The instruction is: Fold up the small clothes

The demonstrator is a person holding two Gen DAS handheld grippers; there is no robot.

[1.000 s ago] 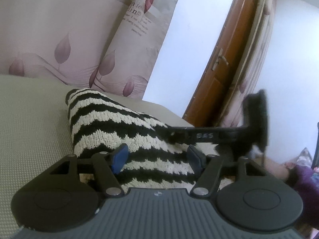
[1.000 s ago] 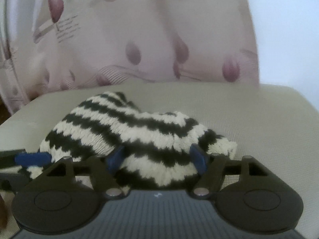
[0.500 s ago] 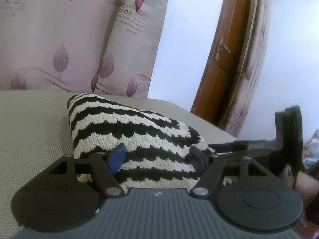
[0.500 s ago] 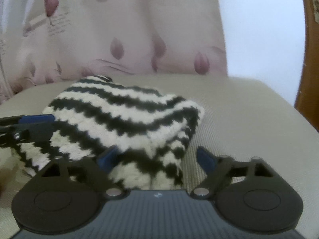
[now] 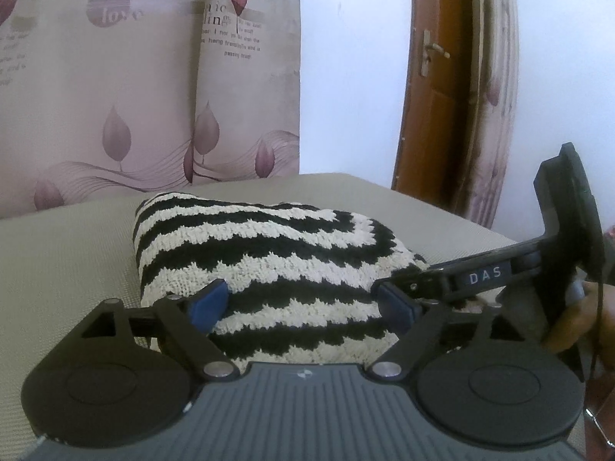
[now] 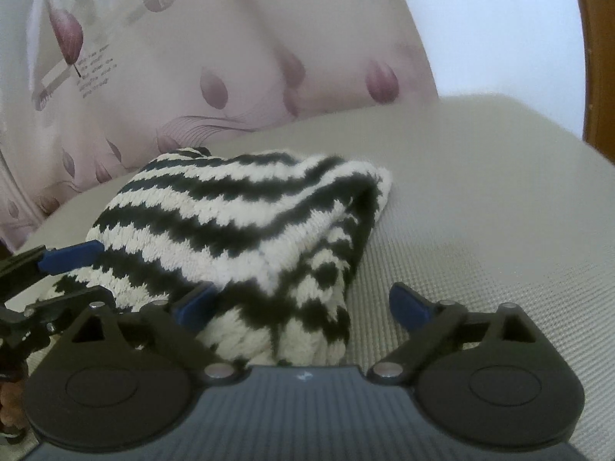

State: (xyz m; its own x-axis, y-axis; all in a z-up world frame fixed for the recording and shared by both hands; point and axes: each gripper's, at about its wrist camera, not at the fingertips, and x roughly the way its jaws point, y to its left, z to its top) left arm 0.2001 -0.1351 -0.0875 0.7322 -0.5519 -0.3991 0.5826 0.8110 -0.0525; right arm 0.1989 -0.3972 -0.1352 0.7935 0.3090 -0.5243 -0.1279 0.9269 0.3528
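Both claws, my left claw (image 5: pixel 300 303) and right claw (image 6: pixel 303 303), have just been opening, their jaws loose around the folded striped knit (image 5: pixel 269 253) lying between and ahead of them, so I fear a pad could snag it and undo the fold.

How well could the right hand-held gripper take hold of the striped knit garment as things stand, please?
Probably yes: the right hand-held gripper has just been opening, and the folded striped knit garment lies between its fingers, unpinched, with nothing in the way.
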